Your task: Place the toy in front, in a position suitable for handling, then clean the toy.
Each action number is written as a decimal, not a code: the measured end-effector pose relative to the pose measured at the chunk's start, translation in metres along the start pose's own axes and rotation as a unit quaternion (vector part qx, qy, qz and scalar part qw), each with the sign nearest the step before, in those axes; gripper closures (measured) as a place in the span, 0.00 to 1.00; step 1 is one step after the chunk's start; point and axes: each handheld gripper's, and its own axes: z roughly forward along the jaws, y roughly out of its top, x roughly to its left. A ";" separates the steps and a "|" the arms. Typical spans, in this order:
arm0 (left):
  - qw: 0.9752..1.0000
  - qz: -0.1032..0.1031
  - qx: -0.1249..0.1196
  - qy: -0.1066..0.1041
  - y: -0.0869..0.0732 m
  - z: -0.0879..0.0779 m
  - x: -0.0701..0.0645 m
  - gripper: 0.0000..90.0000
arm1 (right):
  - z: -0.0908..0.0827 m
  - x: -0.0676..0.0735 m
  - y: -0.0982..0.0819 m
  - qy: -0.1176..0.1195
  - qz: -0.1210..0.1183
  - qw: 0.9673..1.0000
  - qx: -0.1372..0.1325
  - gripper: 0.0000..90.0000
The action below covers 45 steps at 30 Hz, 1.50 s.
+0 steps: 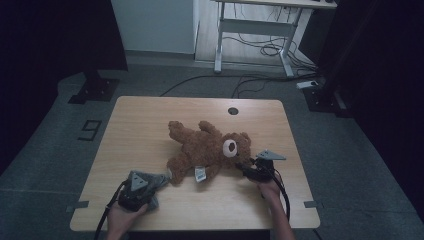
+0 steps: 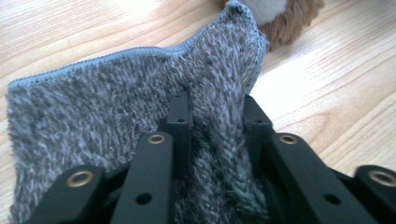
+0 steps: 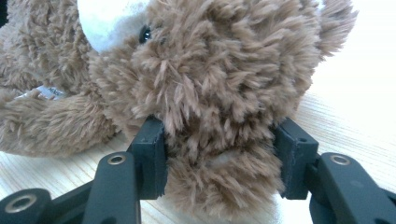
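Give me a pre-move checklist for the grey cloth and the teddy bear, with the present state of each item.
1. Left gripper has the grey cloth: ok, a fold of it is pinched between the fingers.
2. Right gripper grips the teddy bear: ok, both fingers press into the fur of its head.
3. Bear rests on the table: ok, it lies sprawled near the middle.
4. Cloth is close to the bear: ok, its edge reaches a brown paw in the left gripper view.
5. Cloth lies flat: not ok, it is bunched at the fingers.
6. Grip firm enough for a lift: cannot tell.
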 end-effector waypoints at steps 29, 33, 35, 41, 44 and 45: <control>0.991 -0.053 -0.118 -0.042 0.007 -0.032 0.014 0.82 | 0.001 -0.002 -0.003 0.020 -0.004 1.000 0.001 0.59; 0.990 -0.051 -0.122 -0.044 0.009 -0.032 0.013 0.82 | 0.001 -0.002 -0.003 0.019 -0.005 1.000 0.001 0.59; 0.990 -0.044 -0.126 -0.045 0.014 -0.032 0.009 0.82 | 0.001 -0.002 -0.002 0.020 -0.006 1.000 0.002 0.59; 0.989 -0.027 -0.132 -0.055 0.035 -0.024 -0.004 0.82 | 0.000 -0.003 -0.002 0.021 -0.008 1.000 0.003 0.59; 0.988 -0.010 -0.138 -0.064 0.052 -0.021 -0.013 0.82 | 0.000 -0.003 -0.002 0.021 -0.008 1.000 0.004 0.59; 0.988 -0.010 -0.138 -0.064 0.052 -0.021 -0.013 0.82 | 0.000 -0.003 -0.002 0.021 -0.008 1.000 0.004 0.59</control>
